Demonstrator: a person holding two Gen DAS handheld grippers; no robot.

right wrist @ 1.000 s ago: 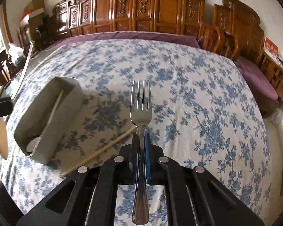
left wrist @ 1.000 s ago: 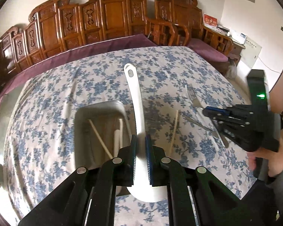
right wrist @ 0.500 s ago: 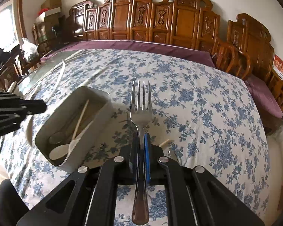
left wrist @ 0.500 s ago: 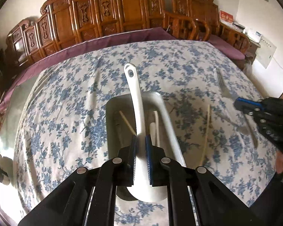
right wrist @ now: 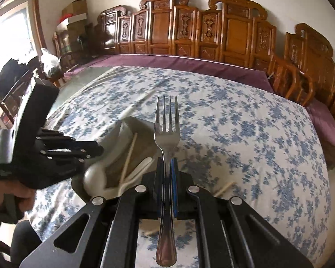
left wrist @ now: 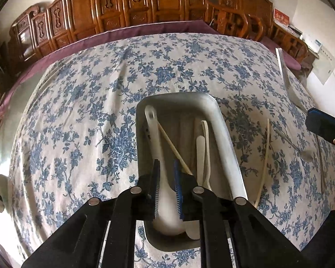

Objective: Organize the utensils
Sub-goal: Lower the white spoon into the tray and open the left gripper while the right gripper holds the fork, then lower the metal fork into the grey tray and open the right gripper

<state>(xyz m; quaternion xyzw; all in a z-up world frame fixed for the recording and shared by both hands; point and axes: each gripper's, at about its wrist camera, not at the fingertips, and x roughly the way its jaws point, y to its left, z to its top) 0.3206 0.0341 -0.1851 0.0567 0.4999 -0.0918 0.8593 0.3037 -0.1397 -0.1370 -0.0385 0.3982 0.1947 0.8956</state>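
Observation:
A grey metal tray (left wrist: 221, 131) sits on the floral tablecloth and holds a chopstick (left wrist: 174, 147) and white plastic utensils (left wrist: 201, 154). My left gripper (left wrist: 167, 174) is open above the tray's near end, and the large white spoon (left wrist: 155, 147) lies in the tray between its parted jaws. My right gripper (right wrist: 166, 169) is shut on a steel fork (right wrist: 166, 131), tines pointing away, held above the tray's right side (right wrist: 140, 122). The left gripper (right wrist: 55, 151) shows at the left of the right wrist view.
A chopstick (left wrist: 265, 156) and a metal spoon (left wrist: 301, 151) lie on the cloth (left wrist: 78, 111) right of the tray. Carved wooden chairs (left wrist: 145, 4) line the table's far edge. A loose chopstick (right wrist: 223, 187) lies under my right gripper.
My left gripper opened and the white spoon dropped into the tray. My right gripper carried the fork left, closer to the tray.

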